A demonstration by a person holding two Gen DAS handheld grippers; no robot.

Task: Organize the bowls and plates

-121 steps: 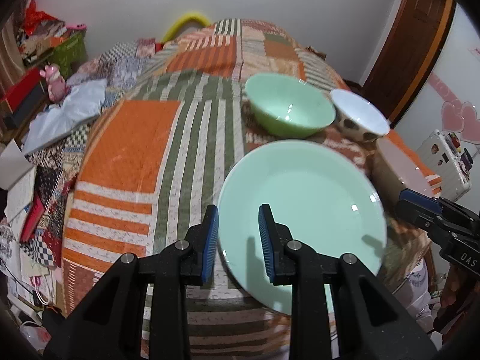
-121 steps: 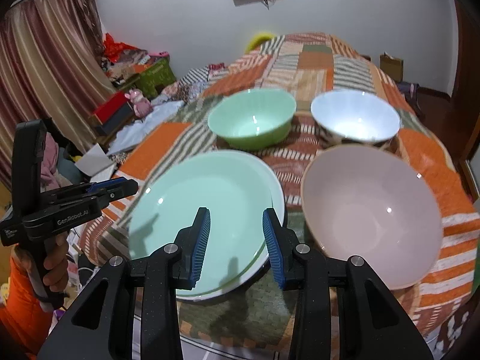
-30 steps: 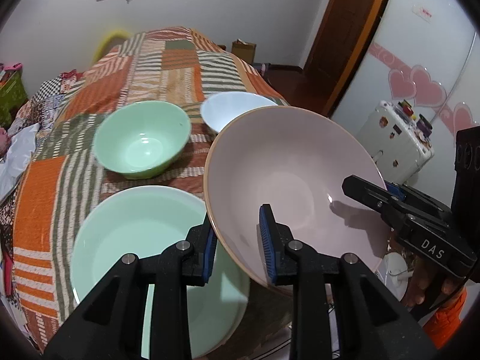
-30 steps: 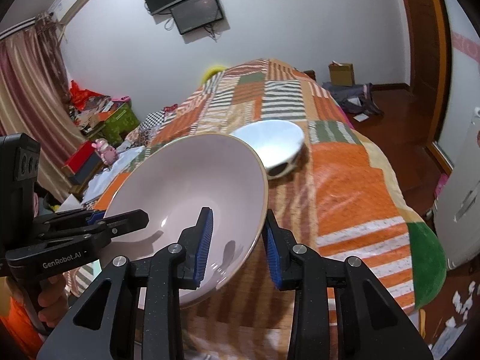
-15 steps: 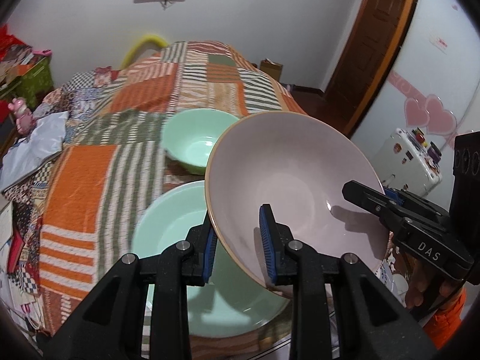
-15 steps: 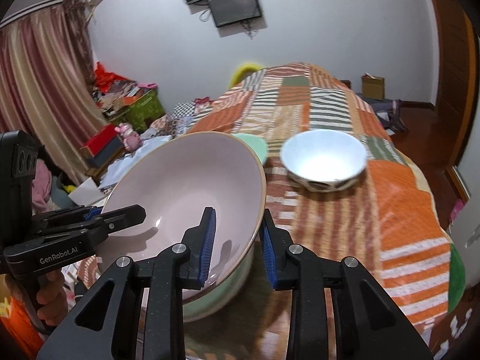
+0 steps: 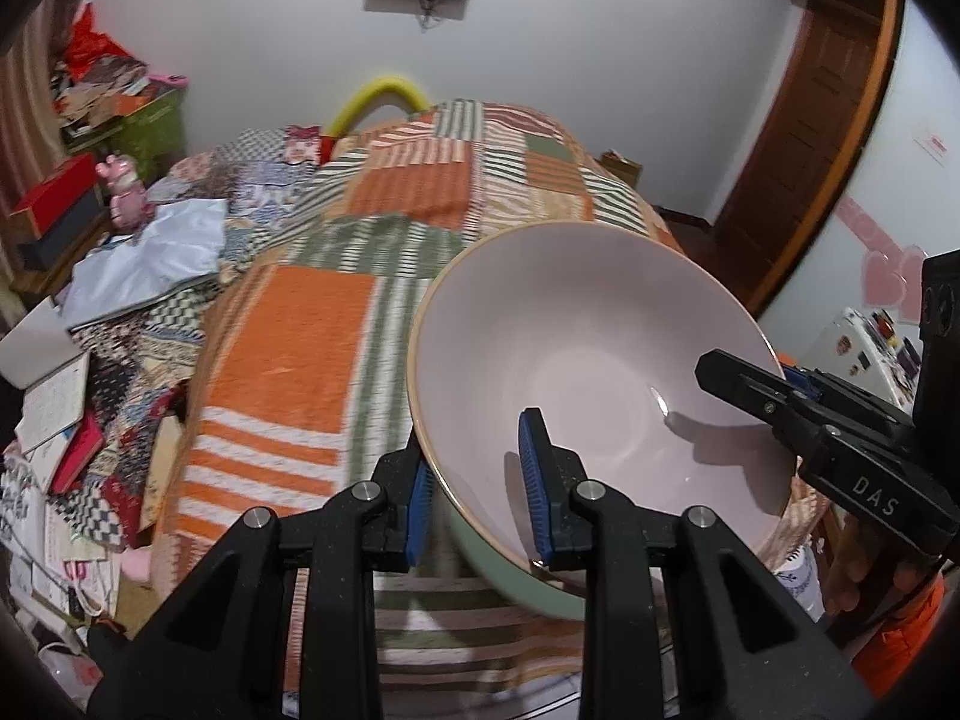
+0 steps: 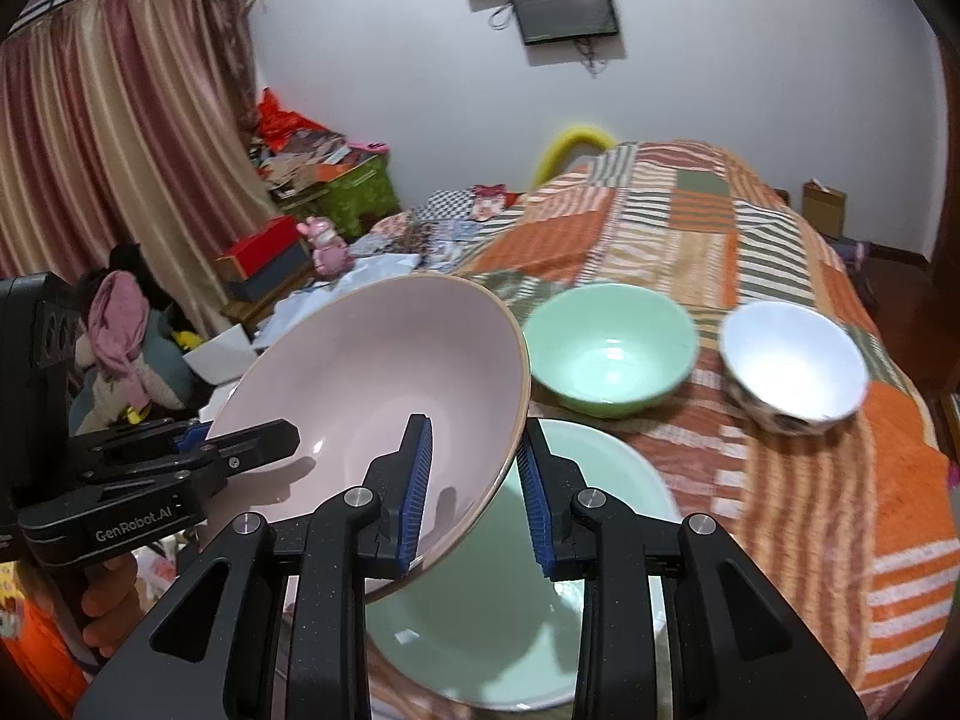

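Observation:
Both grippers hold one large pink bowl [image 7: 594, 372], tilted, above the table. My left gripper [image 7: 477, 486] is shut on its near-left rim. My right gripper [image 8: 474, 492] is shut on the opposite rim of the pink bowl [image 8: 384, 384]. Right under the bowl lies the wide mint-green plate [image 8: 510, 618]; only its edge [image 7: 516, 588] shows in the left wrist view. A smaller mint-green bowl [image 8: 609, 354] and a white bowl with a dark pattern [image 8: 792, 366] stand further back on the patchwork cloth.
The table carries an orange, green and striped patchwork cloth [image 7: 288, 372]. Papers, books and boxes [image 7: 78, 360] clutter the area left of the table. A wooden door [image 7: 804, 138] is at the right. Curtains [image 8: 120, 168] hang at the far left.
The pink bowl was lifted from the right of the plate by both grippers and carried left; it now hangs tilted over the mint-green plate.

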